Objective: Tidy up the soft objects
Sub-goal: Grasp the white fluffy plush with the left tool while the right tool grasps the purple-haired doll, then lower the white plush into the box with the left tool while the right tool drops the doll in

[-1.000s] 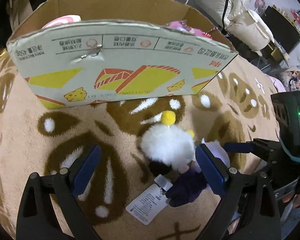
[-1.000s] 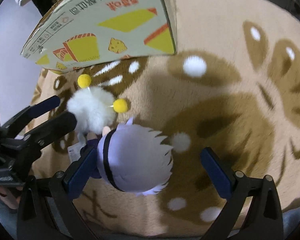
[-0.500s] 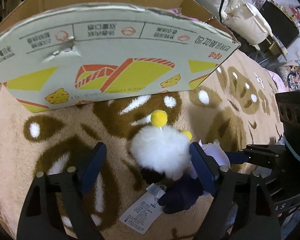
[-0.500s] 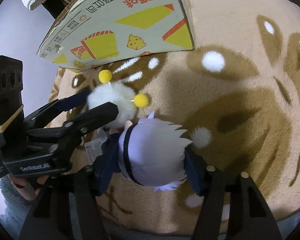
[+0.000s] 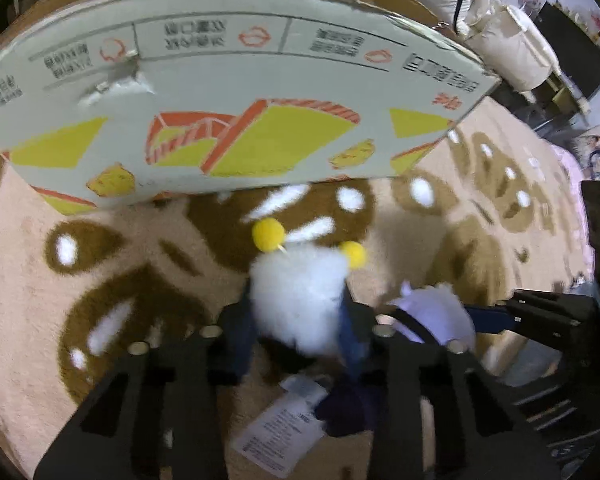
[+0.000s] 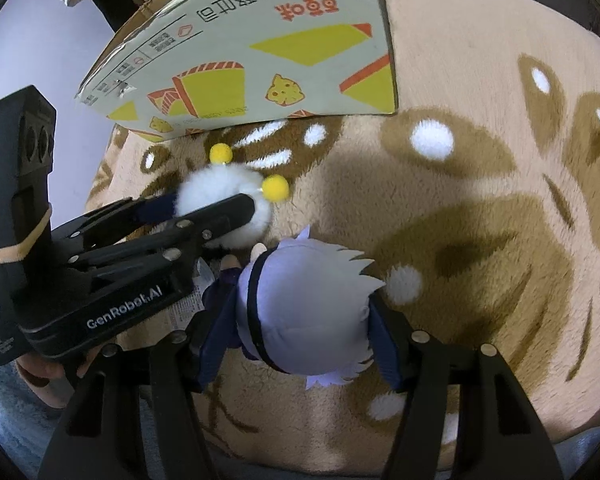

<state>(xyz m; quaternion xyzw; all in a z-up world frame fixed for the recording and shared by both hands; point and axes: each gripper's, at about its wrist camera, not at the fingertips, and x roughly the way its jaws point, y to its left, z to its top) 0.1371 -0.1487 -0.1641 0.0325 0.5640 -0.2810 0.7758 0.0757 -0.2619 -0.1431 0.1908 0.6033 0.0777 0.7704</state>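
Observation:
A white fluffy plush (image 5: pixel 298 292) with two yellow pompoms lies on the brown patterned rug; it also shows in the right wrist view (image 6: pixel 224 200). My left gripper (image 5: pixel 298 332) is shut on it, blue pads pressing both sides. Beside it lies a doll with a lavender-white head (image 6: pixel 304 316) and dark purple body; its head also shows in the left wrist view (image 5: pixel 436 316). My right gripper (image 6: pixel 300 344) is shut on the doll's head. A paper tag (image 5: pixel 280 436) lies under the toys.
A large cardboard box (image 5: pixel 220 112) with yellow and orange print stands just beyond the toys, its flap leaning toward me; it also shows in the right wrist view (image 6: pixel 260 52). The plush rug (image 6: pixel 480 200) stretches to the right. Cushions and furniture (image 5: pixel 512 44) stand at the back right.
Both grippers were open around the toys a second ago. The left has closed on the white plush and the right on the doll's head. Both have moved nearer the box.

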